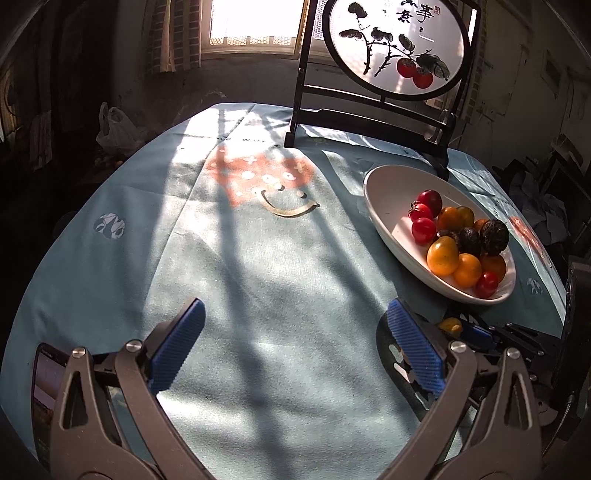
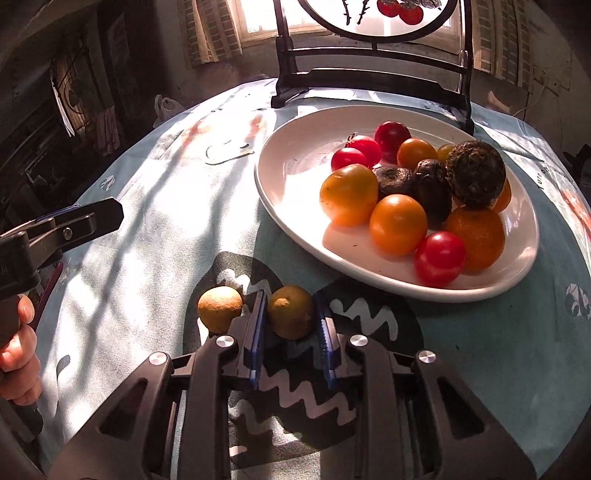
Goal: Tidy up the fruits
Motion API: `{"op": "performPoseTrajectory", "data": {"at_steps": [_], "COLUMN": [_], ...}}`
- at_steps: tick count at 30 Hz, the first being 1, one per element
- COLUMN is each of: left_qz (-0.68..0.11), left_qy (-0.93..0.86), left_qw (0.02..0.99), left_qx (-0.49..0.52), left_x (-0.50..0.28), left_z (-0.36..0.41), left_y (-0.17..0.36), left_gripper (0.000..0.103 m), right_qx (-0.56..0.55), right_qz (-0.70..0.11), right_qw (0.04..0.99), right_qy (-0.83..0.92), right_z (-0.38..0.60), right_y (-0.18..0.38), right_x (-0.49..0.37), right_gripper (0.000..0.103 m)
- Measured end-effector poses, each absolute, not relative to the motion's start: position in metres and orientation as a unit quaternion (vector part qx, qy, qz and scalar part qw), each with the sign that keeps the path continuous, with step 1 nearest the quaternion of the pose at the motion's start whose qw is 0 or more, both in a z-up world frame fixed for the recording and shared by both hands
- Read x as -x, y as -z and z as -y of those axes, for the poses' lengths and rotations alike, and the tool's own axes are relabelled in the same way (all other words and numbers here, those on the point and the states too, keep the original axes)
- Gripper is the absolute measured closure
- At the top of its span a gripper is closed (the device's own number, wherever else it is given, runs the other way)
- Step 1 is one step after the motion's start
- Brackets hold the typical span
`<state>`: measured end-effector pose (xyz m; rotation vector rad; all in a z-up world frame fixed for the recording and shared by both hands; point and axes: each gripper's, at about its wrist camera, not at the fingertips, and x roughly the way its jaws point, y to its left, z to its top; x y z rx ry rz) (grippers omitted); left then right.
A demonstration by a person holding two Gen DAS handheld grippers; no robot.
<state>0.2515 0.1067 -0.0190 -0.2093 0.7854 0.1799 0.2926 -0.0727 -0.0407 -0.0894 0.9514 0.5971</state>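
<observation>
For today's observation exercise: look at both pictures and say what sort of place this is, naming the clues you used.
Probably a lived-in home, at a dining table. Clues: a printed tablecloth, a white plate of mixed fruit, a decorative painted screen before a sunlit window, and cluttered walls behind.

A white oval plate (image 2: 295, 206) sits on the far right of the tabletop, heaped with red and orange tomatoes (image 2: 398, 224) and dark, rough-skinned fruits (image 2: 475, 179). Two small brownish-yellow fruits lie near its edge — one (image 2: 291, 312) between blue jaws, the other (image 2: 219, 308) just left.
</observation>
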Motion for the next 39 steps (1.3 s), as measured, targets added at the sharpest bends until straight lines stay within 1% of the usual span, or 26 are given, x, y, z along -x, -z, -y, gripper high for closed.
{"op": "performPoseTrajectory", "data": {"at_steps": [9,12,14,16,18,19,20,21,24,29,31,33,34,39], "left_qz": [-0.396,-0.407,-0.417,-0.416,-0.415,-0.417,-0.42,-0.424,-0.43,-0.428,-0.431,-0.438,-0.44,-0.437], "left_qy": [-0.061,-0.006,0.043,0.057,0.065,0.07,0.078,0.087,0.097,0.093,0.088,0.084,0.084,0.077], "left_qw": [0.913,0.912,0.906,0.906,0.907,0.906,0.904,0.901,0.897,0.899,0.898,0.895,0.894,0.896], "left_qx": [0.078,0.054,0.055,0.049,0.03,0.025,0.023,0.021,0.002,-0.009,-0.01,-0.012,-0.014,-0.031], "left_x": [-0.255,-0.256,-0.256,-0.255,-0.256,-0.256,-0.257,-0.257,-0.257,-0.26,-0.264,-0.267,-0.268,-0.269], "left_z": [-0.086,-0.066,-0.055,-0.047,-0.039,-0.036,-0.033,-0.031,-0.022,-0.017,-0.016,-0.014,-0.013,-0.007], "left_y": [0.029,0.034,0.036,0.039,0.041,0.042,0.045,0.047,0.051,0.054,0.057,0.06,0.062,0.063], "left_gripper": [0.002,0.002,0.003,0.007,0.017,0.019,0.024,0.031,0.045,0.051,0.056,0.064,0.066,0.067], "right_qx": [-0.03,-0.051,-0.055,-0.056,-0.054,-0.053,-0.051,-0.051,-0.051,-0.051,-0.051,-0.052,-0.052,-0.052], "right_qz": [-0.419,-0.425,-0.425,-0.423,-0.421,-0.42,-0.42,-0.421,-0.424,-0.422,-0.422,-0.422,-0.422,-0.421], "right_qw": [0.861,0.86,0.861,0.862,0.863,0.863,0.863,0.863,0.862,0.863,0.863,0.864,0.864,0.865], "right_qy": [-0.286,-0.278,-0.274,-0.273,-0.275,-0.275,-0.275,-0.275,-0.274,-0.272,-0.271,-0.27,-0.27,-0.268], "right_z": [0.126,0.142,0.145,0.145,0.143,0.143,0.142,0.142,0.142,0.143,0.143,0.143,0.144,0.144], "right_y": [0.013,0.014,0.013,0.012,0.011,0.011,0.01,0.01,0.012,0.011,0.011,0.011,0.011,0.011], "right_x": [-0.27,-0.265,-0.263,-0.261,-0.26,-0.26,-0.26,-0.259,-0.26,-0.26,-0.26,-0.26,-0.26,-0.26], "right_gripper": [0.077,0.077,0.077,0.077,0.077,0.077,0.077,0.077,0.077,0.077,0.077,0.077,0.077,0.077]}}
